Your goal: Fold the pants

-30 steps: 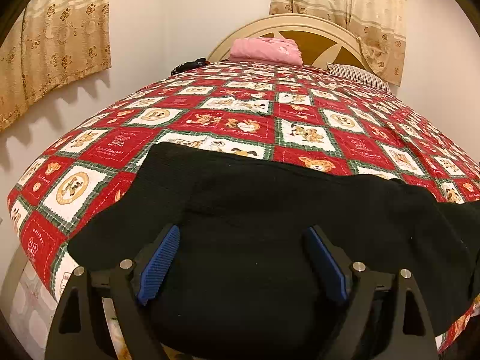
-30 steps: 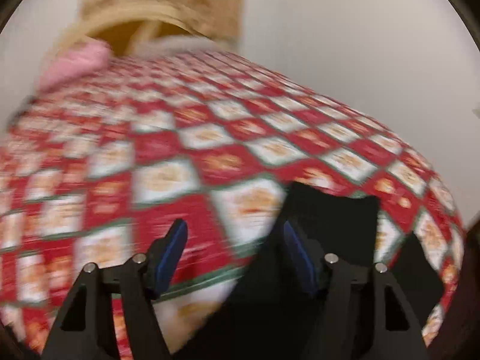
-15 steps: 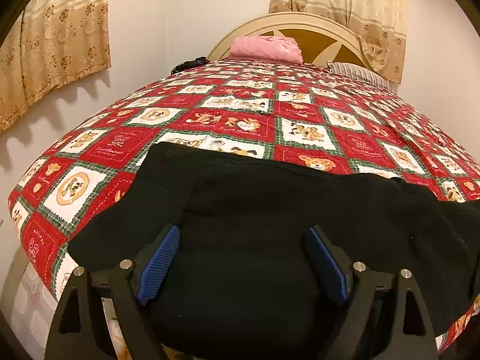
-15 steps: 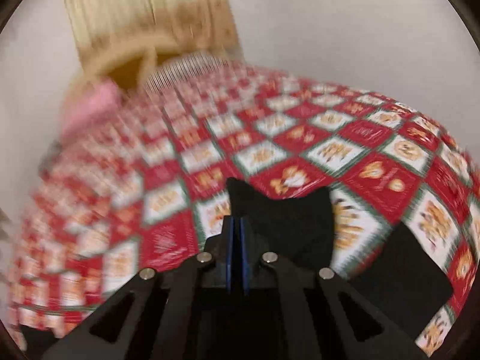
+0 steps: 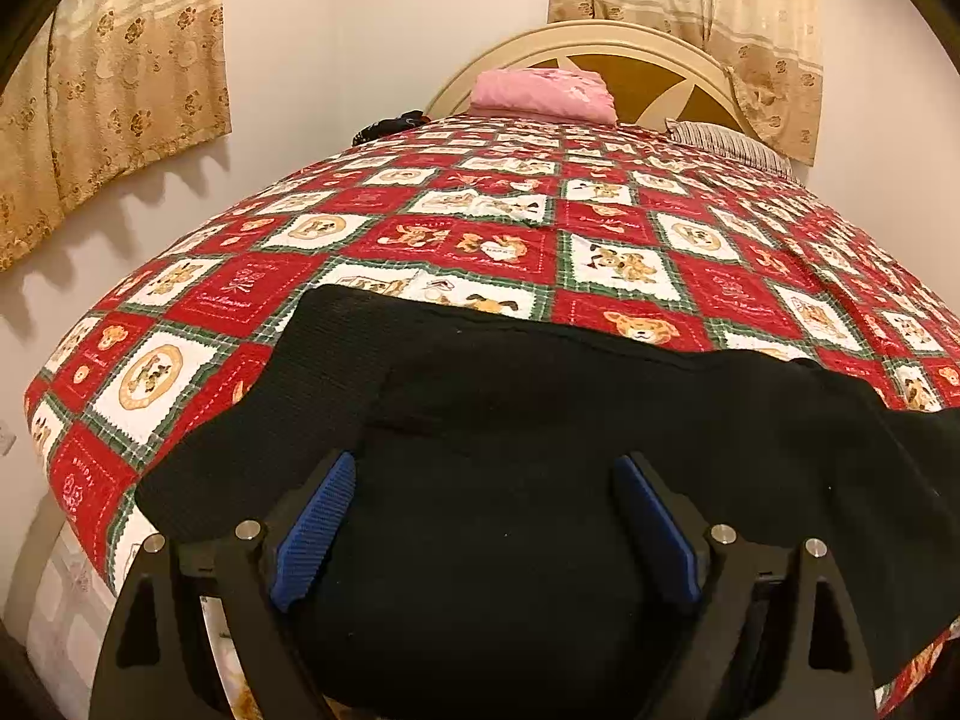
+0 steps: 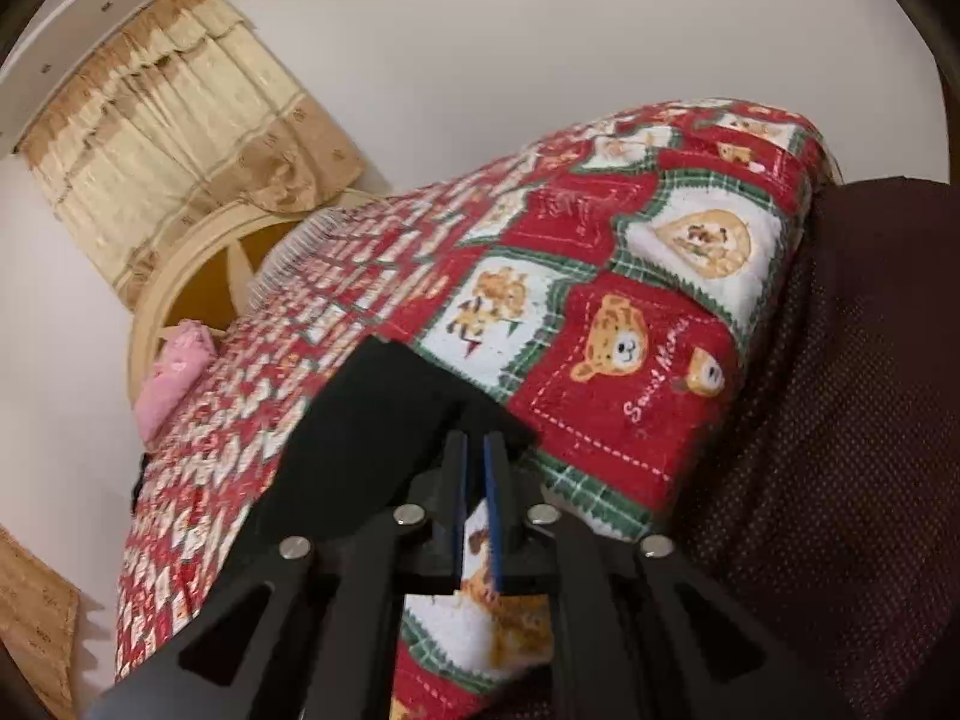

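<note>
Black pants (image 5: 540,420) lie spread on quilt (image 5: 492,240) at bed's near edge. L gripper (image 5: 486,516) spread wide above the fabric. R gripper (image 6: 476,474) pinched tight, prob on a pants corner (image 6: 396,420), w/ view tilted

One pair of black pants (image 5: 540,450), two tools, one quilt (image 5: 480,228), two curtains (image 5: 114,84)

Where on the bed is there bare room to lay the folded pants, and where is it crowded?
Free: the wide middle of the quilt, between the black pants at the near edge and the pink pillow at the headboard. Crowded: the near edge under the pants, and the head end with the pillow, a dark item and a striped pillow.
</note>
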A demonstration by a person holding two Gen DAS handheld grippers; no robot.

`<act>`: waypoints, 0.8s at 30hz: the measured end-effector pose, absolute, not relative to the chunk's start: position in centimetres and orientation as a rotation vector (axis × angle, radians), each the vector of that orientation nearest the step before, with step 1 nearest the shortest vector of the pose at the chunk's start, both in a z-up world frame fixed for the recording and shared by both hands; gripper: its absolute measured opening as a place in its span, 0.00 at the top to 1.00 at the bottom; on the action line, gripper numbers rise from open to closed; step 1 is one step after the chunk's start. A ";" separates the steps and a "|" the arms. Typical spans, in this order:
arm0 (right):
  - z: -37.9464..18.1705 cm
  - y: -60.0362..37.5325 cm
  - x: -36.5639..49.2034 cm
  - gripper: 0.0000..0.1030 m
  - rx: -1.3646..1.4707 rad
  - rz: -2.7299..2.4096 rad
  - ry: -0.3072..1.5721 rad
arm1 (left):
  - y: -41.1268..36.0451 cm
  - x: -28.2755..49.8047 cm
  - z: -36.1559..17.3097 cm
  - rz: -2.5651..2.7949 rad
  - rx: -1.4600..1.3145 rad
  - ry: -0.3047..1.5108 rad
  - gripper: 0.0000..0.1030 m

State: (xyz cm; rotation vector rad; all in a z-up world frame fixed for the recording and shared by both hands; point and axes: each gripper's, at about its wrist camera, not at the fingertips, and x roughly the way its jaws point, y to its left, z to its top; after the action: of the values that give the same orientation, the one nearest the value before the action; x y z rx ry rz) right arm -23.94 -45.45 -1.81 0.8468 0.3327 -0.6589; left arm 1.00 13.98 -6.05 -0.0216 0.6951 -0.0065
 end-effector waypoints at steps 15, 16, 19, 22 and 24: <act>-1.4 -44.4 -17.5 0.66 0.707 -0.670 0.414 | 13.8 0.8 -6.1 0.004 -0.021 0.682 0.13; -1.3 -44.7 -17.0 0.65 0.705 -0.678 0.411 | 13.8 0.8 -6.1 0.004 -0.021 0.683 0.13; -1.0 -45.4 -16.2 0.62 0.727 -0.702 0.408 | 13.8 0.8 -6.1 0.004 -0.021 0.681 0.13; -0.8 -45.9 -15.0 0.59 0.735 -0.708 0.414 | 13.8 0.9 -6.1 0.007 -0.021 0.680 0.13; -1.1 -45.0 -16.8 0.63 0.725 -0.715 0.412 | 13.8 1.0 -6.0 0.006 -0.021 0.681 0.13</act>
State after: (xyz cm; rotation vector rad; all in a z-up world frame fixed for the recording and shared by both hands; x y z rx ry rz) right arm -16.84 -44.97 -1.14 0.7254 0.4116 -0.7150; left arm 0.97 13.81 -6.04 -0.0213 0.6811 0.0058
